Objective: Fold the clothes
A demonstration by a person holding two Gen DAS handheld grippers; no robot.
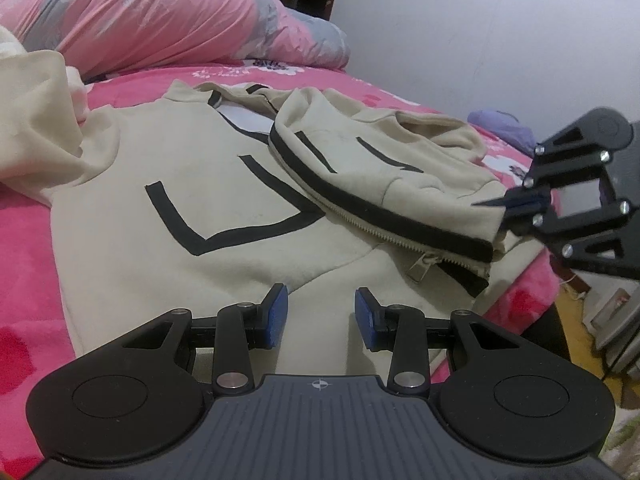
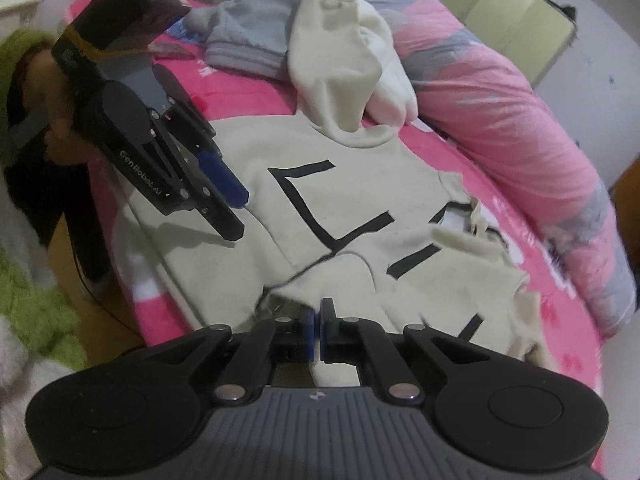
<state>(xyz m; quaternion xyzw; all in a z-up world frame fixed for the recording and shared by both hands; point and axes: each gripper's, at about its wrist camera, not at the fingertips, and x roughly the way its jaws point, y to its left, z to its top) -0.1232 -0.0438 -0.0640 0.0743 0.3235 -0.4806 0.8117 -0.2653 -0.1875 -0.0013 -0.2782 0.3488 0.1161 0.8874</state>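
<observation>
Right now my right gripper (image 2: 316,334) is clenched on the zip edge of the cream jacket (image 1: 224,184), lifting that flap; my left gripper (image 1: 321,314) hangs released above the hem. Jacket lies spread on the pink bedspread (image 1: 24,248).

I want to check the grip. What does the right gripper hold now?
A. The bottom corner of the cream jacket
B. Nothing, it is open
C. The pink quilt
A: the right gripper is closed on the zipper-side corner of the cream jacket, lifting it.
</observation>
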